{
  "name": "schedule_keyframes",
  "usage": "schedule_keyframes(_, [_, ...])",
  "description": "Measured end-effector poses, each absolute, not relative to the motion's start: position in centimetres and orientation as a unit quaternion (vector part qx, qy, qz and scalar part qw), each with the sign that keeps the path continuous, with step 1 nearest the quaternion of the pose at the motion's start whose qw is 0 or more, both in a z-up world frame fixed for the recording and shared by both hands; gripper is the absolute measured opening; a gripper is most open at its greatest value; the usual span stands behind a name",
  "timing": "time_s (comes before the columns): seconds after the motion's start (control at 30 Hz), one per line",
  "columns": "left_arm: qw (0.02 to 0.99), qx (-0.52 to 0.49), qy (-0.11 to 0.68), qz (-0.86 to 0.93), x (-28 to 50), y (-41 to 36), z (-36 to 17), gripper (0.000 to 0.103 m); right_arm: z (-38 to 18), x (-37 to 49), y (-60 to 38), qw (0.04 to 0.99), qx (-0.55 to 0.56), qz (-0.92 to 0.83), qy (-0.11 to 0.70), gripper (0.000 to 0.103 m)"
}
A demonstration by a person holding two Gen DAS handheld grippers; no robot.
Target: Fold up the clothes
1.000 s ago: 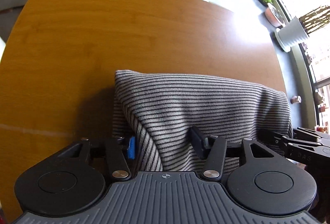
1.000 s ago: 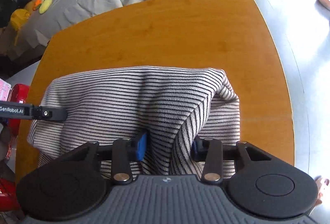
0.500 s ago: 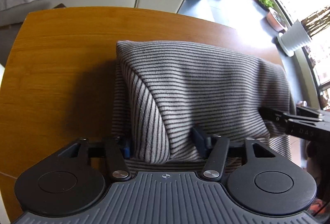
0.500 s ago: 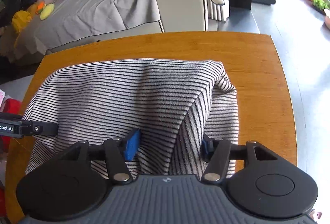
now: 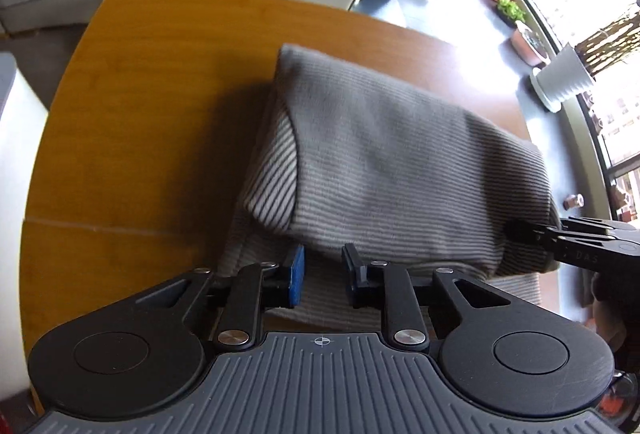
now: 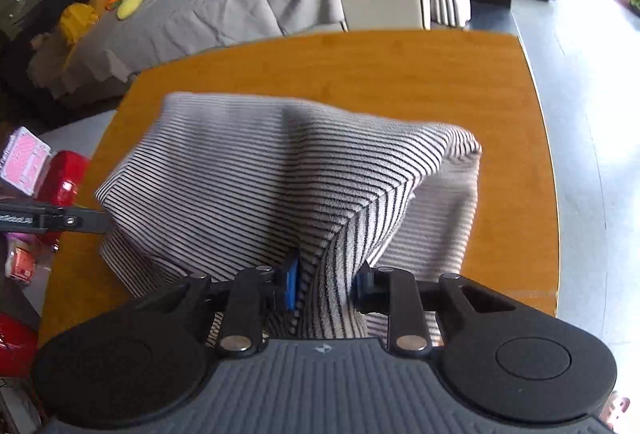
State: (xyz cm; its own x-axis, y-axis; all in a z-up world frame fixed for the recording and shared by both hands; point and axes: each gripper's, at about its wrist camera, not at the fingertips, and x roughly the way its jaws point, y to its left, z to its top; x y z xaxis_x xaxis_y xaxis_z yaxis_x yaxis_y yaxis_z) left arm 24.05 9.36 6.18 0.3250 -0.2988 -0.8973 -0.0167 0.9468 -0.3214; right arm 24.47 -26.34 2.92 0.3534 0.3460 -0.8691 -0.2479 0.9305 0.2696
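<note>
**Striped garment held over table**

Right gripper [image 6: 325, 284]: pinching a bunched edge of the striped garment [image 6: 280, 174], fabric draped ahead over wooden table [image 6: 500, 82]. Left gripper [image 5: 322, 272]: slightly parted, fold just ahead; contact unclear. Only right wrist view shows sofa [image 6: 224, 6]; only left shows white planter [image 5: 562, 80].

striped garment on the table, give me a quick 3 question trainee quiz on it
1. True or false: the striped garment lies flat in a single layer on the wooden table.
2. What sits between the fingers of the right hand-held gripper? A) nothing B) striped fabric C) a sock
3. Fill in: the garment's stripes are ___ on a light ground.

Key: 1 false, a fold is raised over the lower layer; 2 B; 3 dark.
</note>
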Motion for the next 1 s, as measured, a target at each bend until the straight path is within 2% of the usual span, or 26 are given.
schedule_keyframes(0.1, [0.819, -0.157, 0.545, -0.086, 23.5, 9.8, 6.8, 0.027, 2.6, 24.2, -26.6, 0.817, 0.054, 0.168, 0.549, 0.027])
schedule_keyframes(0.13, [0.826, -0.162, 0.534, -0.083, 23.6, 10.0, 7.1, 0.037, 2.7, 24.2, -26.5, 0.818, 0.052, 0.165, 0.549, 0.028])
schedule_keyframes(0.17, [0.831, -0.164, 0.526, -0.078, 24.0, 10.3, 7.4, 0.053, 2.8, 24.2, -26.4, 0.818, 0.05, 0.162, 0.549, 0.03])
schedule_keyframes(0.23, [0.836, -0.161, 0.521, -0.063, 25.1, 10.6, 7.1, 0.066, 2.9, 24.2, -26.2, 0.82, 0.043, 0.156, 0.549, 0.033])
schedule_keyframes(0.4, [0.829, -0.139, 0.54, -0.048, 27.8, 10.0, 4.7, 0.07, 3.1, 23.7, -26.4, 0.825, 0.071, 0.134, 0.544, 0.042])
schedule_keyframes(0.43, [0.827, -0.131, 0.544, -0.049, 28.2, 9.6, 4.3, 0.068, 3.0, 23.4, -26.2, 0.825, 0.071, 0.133, 0.545, 0.045])
schedule_keyframes(0.53, [0.833, -0.102, 0.542, -0.045, 28.3, 8.1, 4.1, 0.047, 2.4, 22.9, -25.7, 0.824, 0.062, 0.128, 0.548, 0.046])
schedule_keyframes(0.67, [0.84, -0.096, 0.532, -0.046, 27.6, 7.4, 5.1, 0.034, 2.6, 22.5, -24.9, 0.831, 0.045, 0.129, 0.539, 0.032])
schedule_keyframes(0.77, [0.842, -0.109, 0.525, -0.054, 27.0, 7.6, 6.4, 0.03, 3.2, 22.5, -25.1, 0.833, 0.038, 0.146, 0.533, 0.026])
schedule_keyframes(1.0, [0.855, -0.136, 0.493, -0.086, 24.6, 8.1, 10.9, 0.025, 8.5, 21.7, -26.7, 0.847, 0.067, 0.188, 0.492, 0.021])
